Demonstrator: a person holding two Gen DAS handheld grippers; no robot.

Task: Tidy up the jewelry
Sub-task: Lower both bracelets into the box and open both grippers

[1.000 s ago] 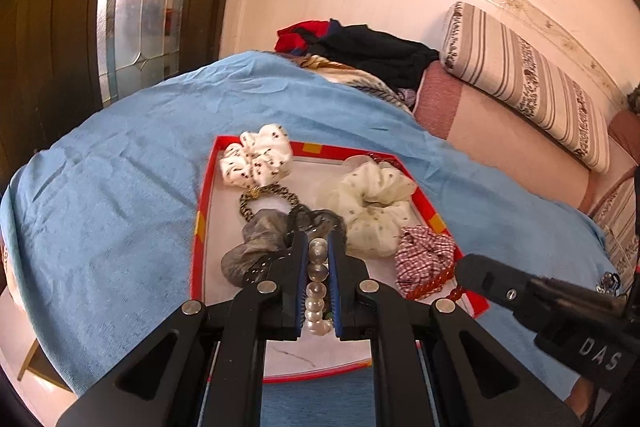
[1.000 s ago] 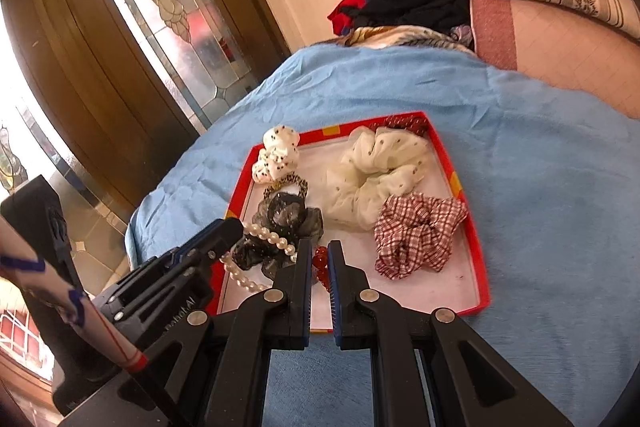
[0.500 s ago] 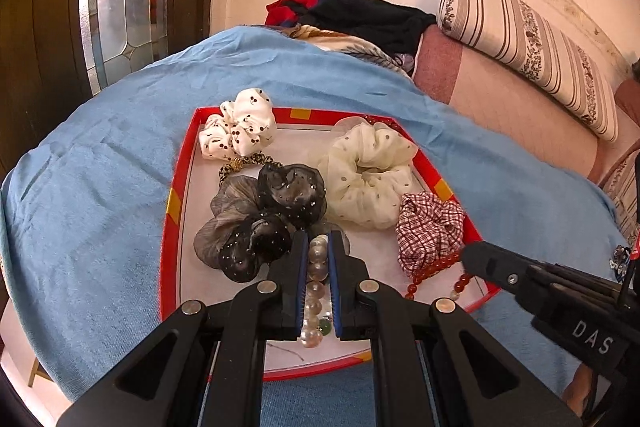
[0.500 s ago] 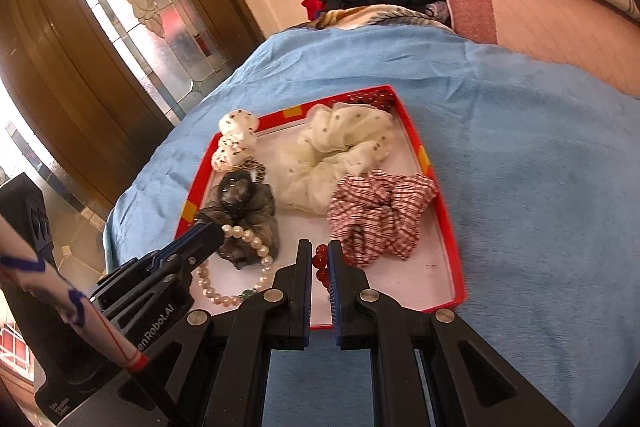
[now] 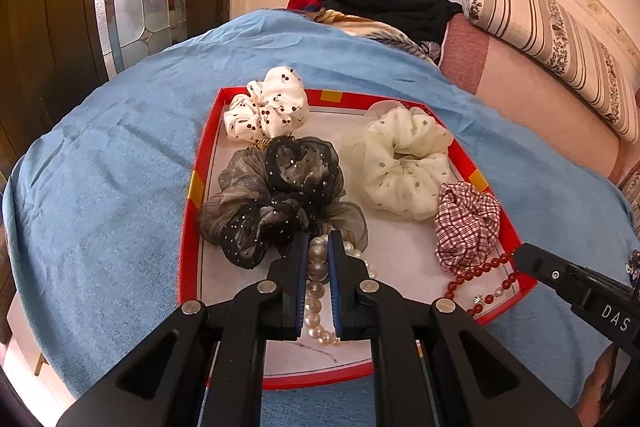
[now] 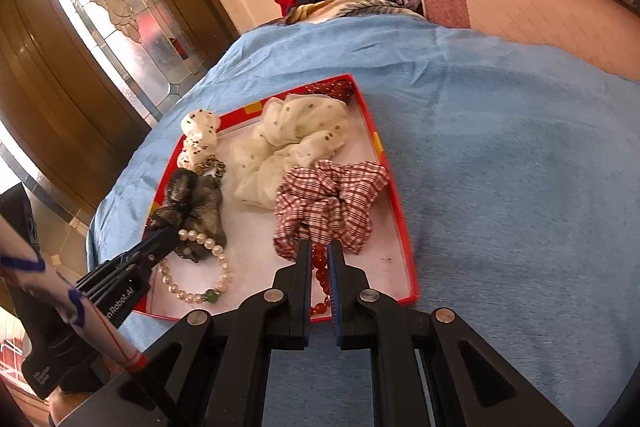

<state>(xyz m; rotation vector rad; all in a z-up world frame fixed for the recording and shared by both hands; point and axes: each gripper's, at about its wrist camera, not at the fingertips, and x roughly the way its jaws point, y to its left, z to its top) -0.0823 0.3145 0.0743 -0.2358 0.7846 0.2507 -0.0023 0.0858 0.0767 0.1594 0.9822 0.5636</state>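
Two strands of beads are in hand at once, one per gripper, over a red-rimmed tray (image 5: pixel 188 223) that sits on a bed's blue blanket (image 5: pixel 100 187). The left gripper (image 5: pixel 318 247) has its jaws clenched on a pearl bracelet (image 5: pixel 316 267); in the right wrist view the bracelet's loop, with one green bead, lies on the tray's white floor beside the dark sheer scrunchie (image 6: pixel 196 199). The right gripper (image 6: pixel 320 255) has its jaws closed on a red bead strand (image 6: pixel 319 263), whose free end trails over the tray's near right rim in the left wrist view, just below the red checked scrunchie (image 5: pixel 466 223). A cream dotted scrunchie (image 5: pixel 400 163) and a white cherry-print scrunchie (image 5: pixel 266 107) fill the far part of the tray. The step appears to be sorting the beaded pieces apart from the fabric ones, though it is unclear whether they are being laid down or picked up. Next, each strand probably needs placing on bare tray floor, clear of the scrunchies and of each other, before the jaws let go; the pearls lie close to the sheer fabric and could snag there.
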